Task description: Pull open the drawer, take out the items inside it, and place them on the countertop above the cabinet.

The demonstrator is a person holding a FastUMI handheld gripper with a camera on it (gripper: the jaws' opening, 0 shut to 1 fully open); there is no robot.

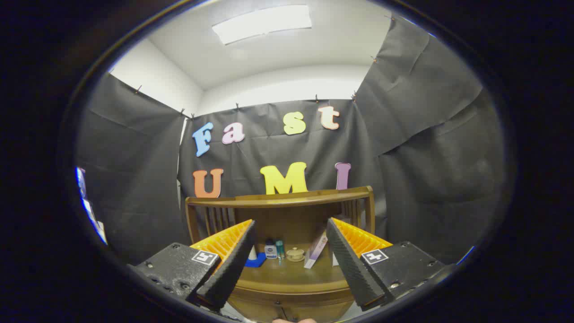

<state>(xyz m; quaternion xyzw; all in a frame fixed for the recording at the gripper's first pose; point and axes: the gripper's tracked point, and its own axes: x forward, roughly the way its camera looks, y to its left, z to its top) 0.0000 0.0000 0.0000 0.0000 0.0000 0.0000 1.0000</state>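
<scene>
My gripper [290, 233] stands open, nothing between its fingers. Beyond and below them is a wooden cabinet with a countertop [287, 276] ringed by a slatted wooden rail [280, 199]. On the countertop, seen through the gap between the fingers, stand a small white bottle [270, 249], a teal bottle [280, 248], a small lidded pot [295, 254], a leaning flat box [315, 249] and a blue item [255, 261] partly hidden by the left finger. The cabinet front [287, 309] shows just below the counter edge; whether its drawer is open is hidden.
Black cloth walls close in the booth behind and on both sides of the cabinet. A ceiling light [262, 22] glows overhead. A bit of a hand [293, 320] shows under the cabinet front.
</scene>
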